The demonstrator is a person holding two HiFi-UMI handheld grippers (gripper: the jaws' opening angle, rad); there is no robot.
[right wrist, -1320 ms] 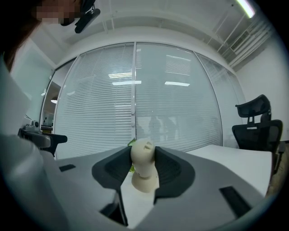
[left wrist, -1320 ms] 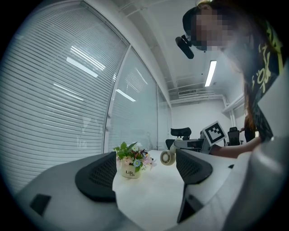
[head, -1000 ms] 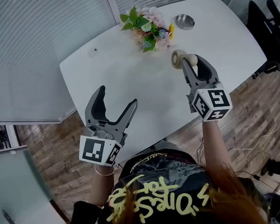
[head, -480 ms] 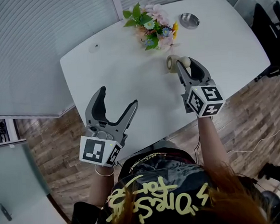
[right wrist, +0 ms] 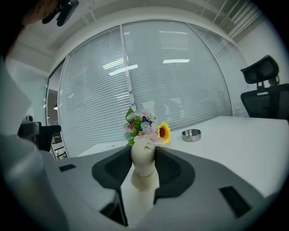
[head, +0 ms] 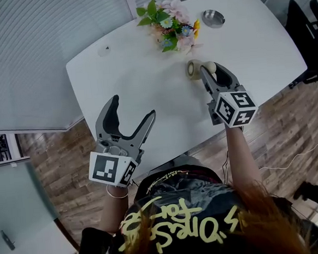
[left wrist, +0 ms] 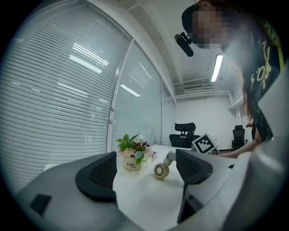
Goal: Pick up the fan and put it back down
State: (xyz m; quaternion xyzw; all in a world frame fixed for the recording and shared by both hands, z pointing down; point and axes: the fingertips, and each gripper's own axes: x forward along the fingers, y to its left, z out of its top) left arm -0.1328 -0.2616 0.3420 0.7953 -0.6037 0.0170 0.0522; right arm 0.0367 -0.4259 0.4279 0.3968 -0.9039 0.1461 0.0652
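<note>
The fan (head: 194, 69) is small and cream, with a round head and a short handle. My right gripper (head: 212, 73) is shut on the handle, right of the table's middle. In the right gripper view the cream handle (right wrist: 143, 162) stands upright, pinched between the two dark pads. From the left gripper view the fan's head (left wrist: 161, 170) sits low at the white tabletop; whether it touches, I cannot tell. My left gripper (head: 132, 108) is open and holds nothing, near the table's front edge; its pads stand wide apart around (left wrist: 144, 173).
A pot of artificial flowers (head: 170, 25) stands at the back of the white table (head: 137, 65), with a metal ashtray (head: 213, 18) to its right. Black office chairs (head: 304, 24) stand beyond the table's right end. Wooden floor lies below the near edge.
My right gripper has come down toward the tabletop with the fan still held in it. The left gripper has stayed where it was.
</note>
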